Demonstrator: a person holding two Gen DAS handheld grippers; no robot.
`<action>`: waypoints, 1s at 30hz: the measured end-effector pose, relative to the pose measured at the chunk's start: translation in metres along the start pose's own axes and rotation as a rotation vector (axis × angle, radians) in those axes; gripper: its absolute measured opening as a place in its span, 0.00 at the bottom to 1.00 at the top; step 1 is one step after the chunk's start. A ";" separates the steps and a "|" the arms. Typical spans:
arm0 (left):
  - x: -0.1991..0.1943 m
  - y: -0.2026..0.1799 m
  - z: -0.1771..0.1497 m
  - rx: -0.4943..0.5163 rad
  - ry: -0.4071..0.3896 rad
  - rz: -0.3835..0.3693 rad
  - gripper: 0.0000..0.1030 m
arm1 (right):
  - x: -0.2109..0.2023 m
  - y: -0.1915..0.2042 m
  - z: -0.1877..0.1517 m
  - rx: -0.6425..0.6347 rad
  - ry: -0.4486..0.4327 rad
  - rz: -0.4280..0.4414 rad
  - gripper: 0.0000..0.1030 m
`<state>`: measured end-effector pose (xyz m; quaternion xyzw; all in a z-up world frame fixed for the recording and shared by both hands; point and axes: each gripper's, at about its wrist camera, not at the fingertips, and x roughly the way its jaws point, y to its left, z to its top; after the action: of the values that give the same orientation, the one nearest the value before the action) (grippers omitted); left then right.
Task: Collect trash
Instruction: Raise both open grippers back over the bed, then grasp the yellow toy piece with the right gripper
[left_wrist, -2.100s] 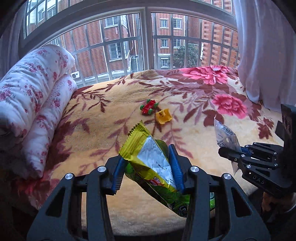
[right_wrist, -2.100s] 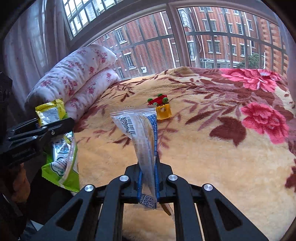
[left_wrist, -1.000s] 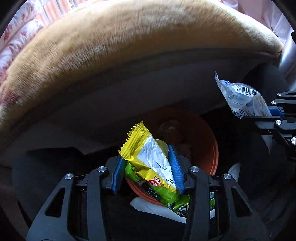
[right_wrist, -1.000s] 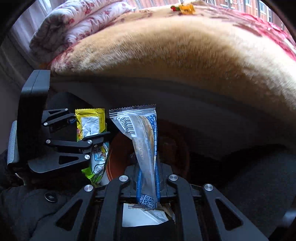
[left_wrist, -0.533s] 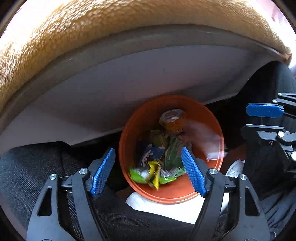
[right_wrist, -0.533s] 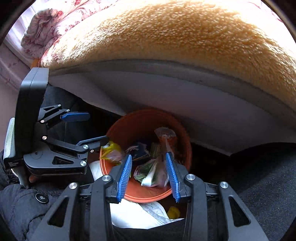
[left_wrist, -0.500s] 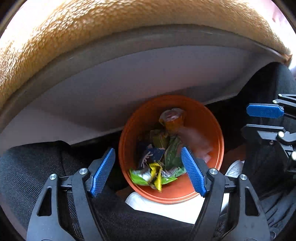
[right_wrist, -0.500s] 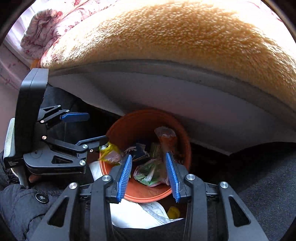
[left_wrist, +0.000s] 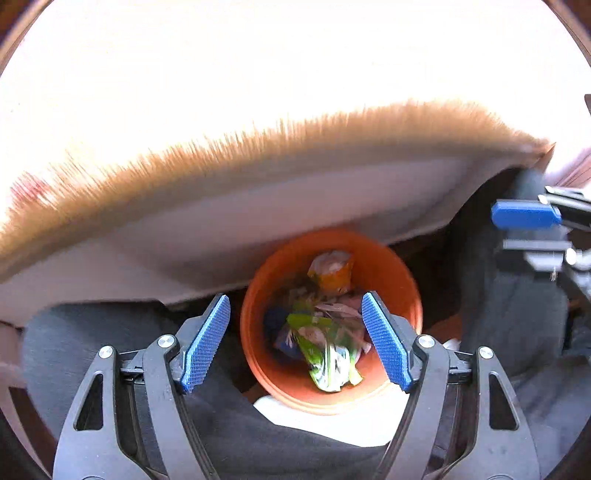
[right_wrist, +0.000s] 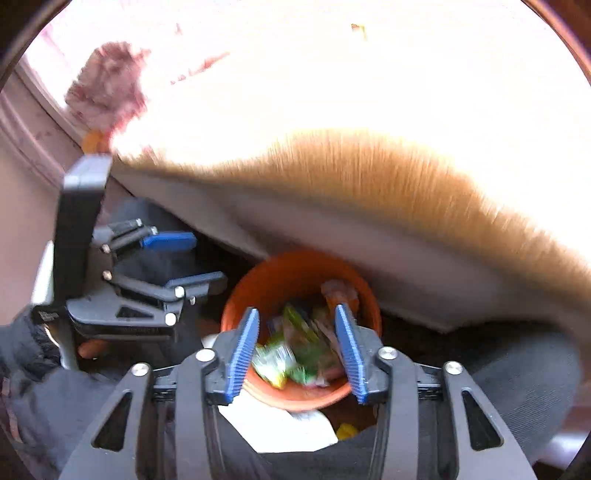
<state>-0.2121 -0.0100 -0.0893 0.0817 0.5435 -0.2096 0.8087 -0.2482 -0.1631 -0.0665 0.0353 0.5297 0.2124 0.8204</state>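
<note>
Nearest, the left gripper (left_wrist: 295, 341): blue pads (left_wrist: 205, 343) spread wide, nothing between them. Likewise the right gripper (right_wrist: 299, 350), jaws just been opening, apart and empty. Directly below both, an orange bin (left_wrist: 388, 258) holding the trash: a green and silver wrapper (left_wrist: 328, 363) on top, an orange packet (left_wrist: 332, 271) toward the far wall, other pieces too smeared to name. Under the bin's near rim, something white (left_wrist: 332, 424), partly cut off by dark grey clothed legs (left_wrist: 74, 339). In the right view, a small yellow scrap (right_wrist: 345, 430) beside that white patch, unclear what. Beyond the bin, a pale bed side (left_wrist: 184, 236), then the fuzzy tan blanket (left_wrist: 258, 151) edge, motion-blurred. Farther still, everything washed out to white glare.
</note>
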 end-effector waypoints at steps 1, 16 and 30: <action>-0.011 0.001 0.003 0.006 -0.033 -0.013 0.71 | -0.010 0.001 0.008 -0.006 -0.033 0.001 0.50; -0.083 0.023 0.058 -0.063 -0.333 0.123 0.84 | -0.011 -0.031 0.201 -0.085 -0.293 -0.169 0.60; -0.067 0.054 0.100 -0.120 -0.330 0.112 0.84 | 0.075 -0.092 0.324 -0.060 -0.233 -0.227 0.65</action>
<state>-0.1255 0.0196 0.0064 0.0280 0.4096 -0.1422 0.9007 0.0926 -0.1635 -0.0155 -0.0251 0.4250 0.1288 0.8956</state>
